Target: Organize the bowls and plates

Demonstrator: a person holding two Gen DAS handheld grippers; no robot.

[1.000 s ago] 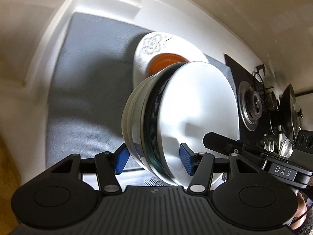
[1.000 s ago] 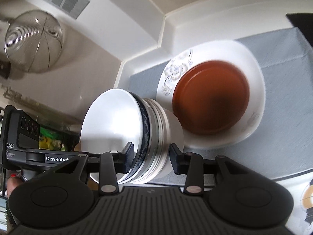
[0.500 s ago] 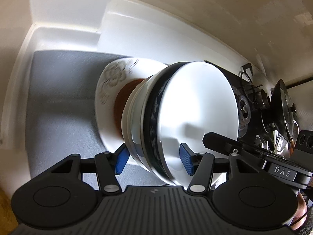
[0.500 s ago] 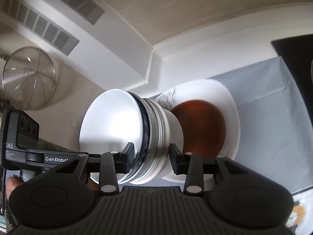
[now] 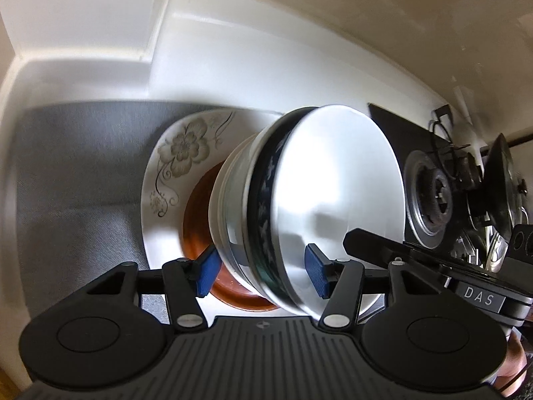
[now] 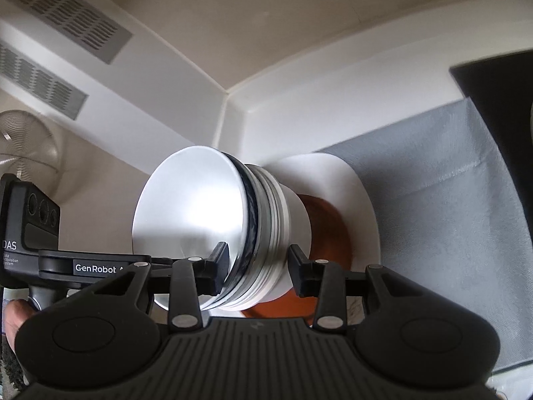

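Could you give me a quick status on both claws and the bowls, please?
Left claw and right claw both clamp the bowl stack. Stack over brown plate on floral plate; contact unclear. Nothing in the way.

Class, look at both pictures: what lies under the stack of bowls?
Under the stack of bowls sits a brown plate, itself resting on a white flowered plate on the grey mat. The brown plate's middle is covered, so contact cannot be seen.
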